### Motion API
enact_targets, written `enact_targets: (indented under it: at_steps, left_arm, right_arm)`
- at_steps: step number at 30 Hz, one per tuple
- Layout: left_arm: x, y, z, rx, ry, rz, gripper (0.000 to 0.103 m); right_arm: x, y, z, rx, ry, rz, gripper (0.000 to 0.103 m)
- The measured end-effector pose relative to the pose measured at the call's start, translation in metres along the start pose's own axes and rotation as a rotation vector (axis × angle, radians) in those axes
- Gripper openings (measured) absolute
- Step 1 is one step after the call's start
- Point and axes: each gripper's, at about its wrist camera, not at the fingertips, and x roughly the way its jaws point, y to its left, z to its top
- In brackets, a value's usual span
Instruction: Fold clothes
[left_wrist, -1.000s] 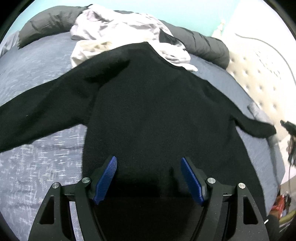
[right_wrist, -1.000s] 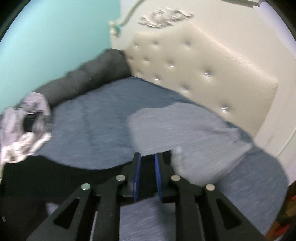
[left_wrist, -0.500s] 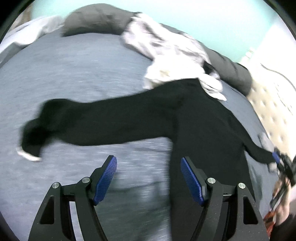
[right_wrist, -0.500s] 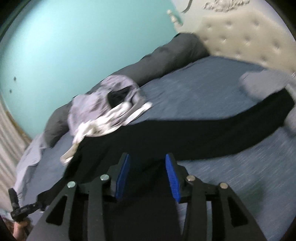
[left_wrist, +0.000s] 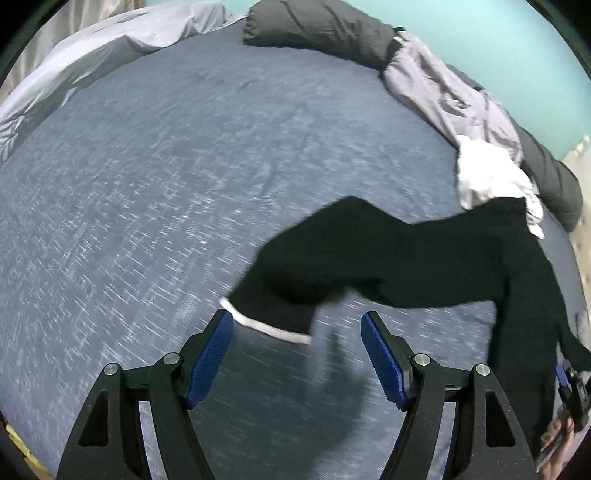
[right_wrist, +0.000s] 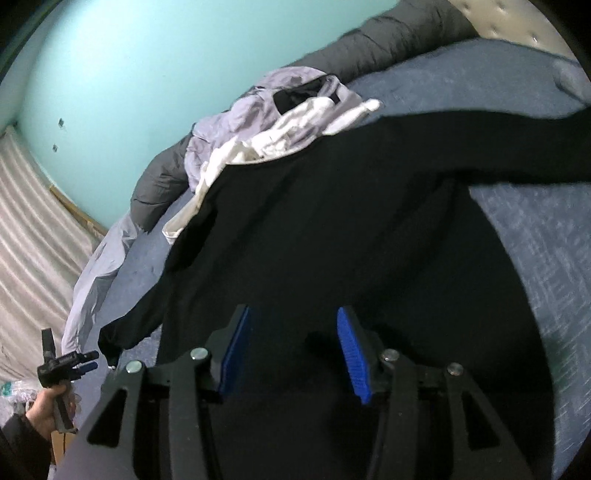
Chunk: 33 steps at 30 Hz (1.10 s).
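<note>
A black sweater (left_wrist: 424, 258) lies spread flat on the blue bedspread (left_wrist: 166, 166). Its left sleeve stretches out and ends in a white-edged cuff (left_wrist: 266, 326). My left gripper (left_wrist: 297, 319) hovers open just short of that cuff, with nothing between its pads. In the right wrist view, my right gripper (right_wrist: 293, 311) stands open above the sweater's body (right_wrist: 332, 221) and grips no fabric. The other sleeve runs off to the upper right. Each view also catches the other gripper: the left one (right_wrist: 83, 360) in a hand, the right one (left_wrist: 570, 387) at the frame's edge.
A heap of lilac and white clothes (left_wrist: 461, 110) lies by the sweater's collar, also seen as a clothes heap (right_wrist: 280, 122). A dark grey rolled duvet (left_wrist: 325, 29) lines the teal wall. A pale blanket (left_wrist: 92, 55) lies far left, and a tufted headboard (right_wrist: 517, 22) far right.
My left gripper swung left from the sweater's body to the left cuff. My right gripper, nearly shut at the far sleeve end, opened and swung back over the body.
</note>
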Motion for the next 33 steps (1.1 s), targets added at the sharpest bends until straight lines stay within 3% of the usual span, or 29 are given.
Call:
enact_targets:
  at_steps: [9,14,18,23,27,33]
  left_arm:
    - [0.022,0.012,-0.001,-0.021,0.0,-0.025,0.072]
    - [0.025,0.015,-0.002,-0.007,-0.001,-0.021,0.018]
    - [0.006,0.018,0.001,0.036,-0.035,0.002,0.006]
    - [-0.029,0.027,0.012,0.083,-0.078,0.036,0.004]
    - [-0.06,0.044,0.027,0.056,-0.121,0.055,0.004]
    - [-0.049,0.054,0.027,0.066,-0.066,0.149,0.007]
  right_arm:
    - [0.007,-0.002,0.001,-0.017,-0.013,-0.035,0.05]
    - [0.01,-0.004,-0.001,-0.009,-0.008,-0.049,0.05]
    - [0.009,-0.004,-0.001,-0.008,-0.012,-0.042,0.05]
    - [0.008,-0.006,-0.001,0.003,-0.014,-0.034,0.05]
    - [0.005,-0.003,0.0,0.002,-0.022,-0.026,0.05]
    - [0.006,-0.001,0.0,-0.003,-0.02,-0.019,0.05]
